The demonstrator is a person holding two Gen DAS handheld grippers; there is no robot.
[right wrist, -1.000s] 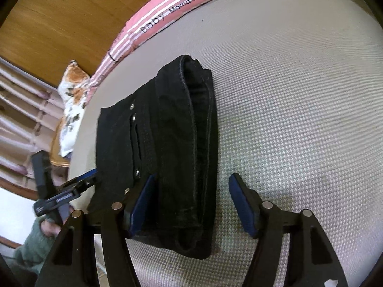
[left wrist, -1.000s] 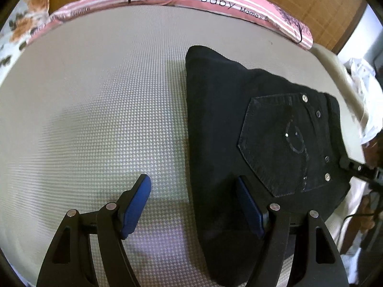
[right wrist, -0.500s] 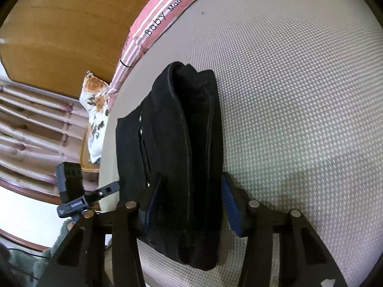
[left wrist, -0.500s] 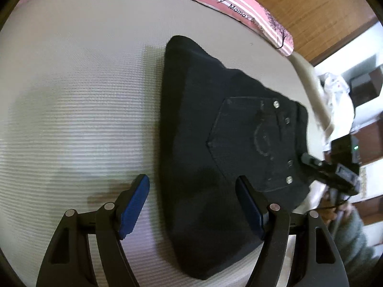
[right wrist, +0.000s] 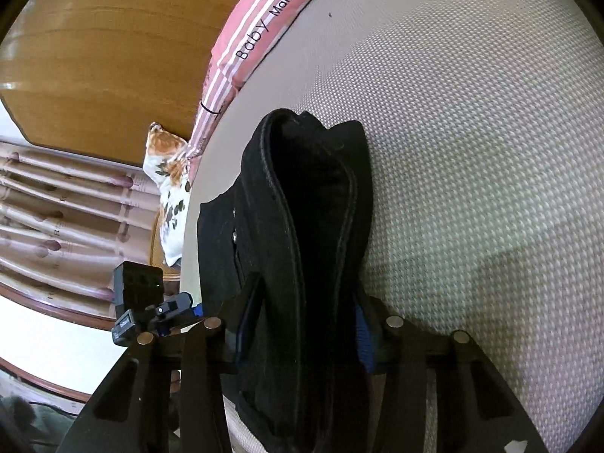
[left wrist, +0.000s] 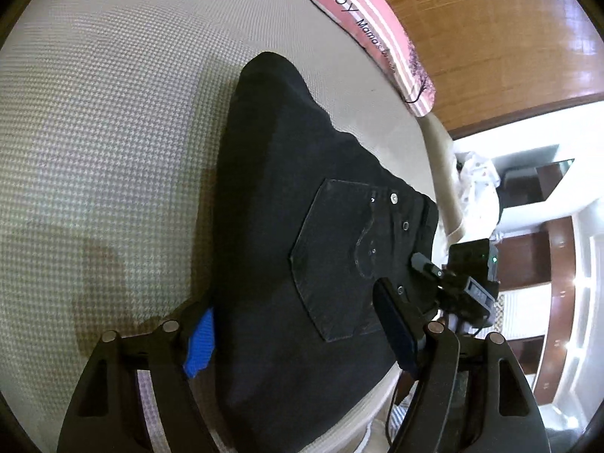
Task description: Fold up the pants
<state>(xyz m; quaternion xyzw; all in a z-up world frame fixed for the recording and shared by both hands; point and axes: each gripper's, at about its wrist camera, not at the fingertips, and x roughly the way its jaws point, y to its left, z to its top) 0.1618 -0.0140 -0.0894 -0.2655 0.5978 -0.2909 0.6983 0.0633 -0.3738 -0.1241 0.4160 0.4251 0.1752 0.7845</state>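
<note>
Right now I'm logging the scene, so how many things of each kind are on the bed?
Folded black denim pants: 1
Pink striped cushions lettered "Baby": 1
Two-finger grippers at the pants: 2, left and right
Total: 4

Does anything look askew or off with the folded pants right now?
Nothing is damaged. The black pants lie folded on the checked mattress, but the stacked edges gape unevenly at the far end. The right gripper, jaws just closing, pinches the bundle's near end.
</note>
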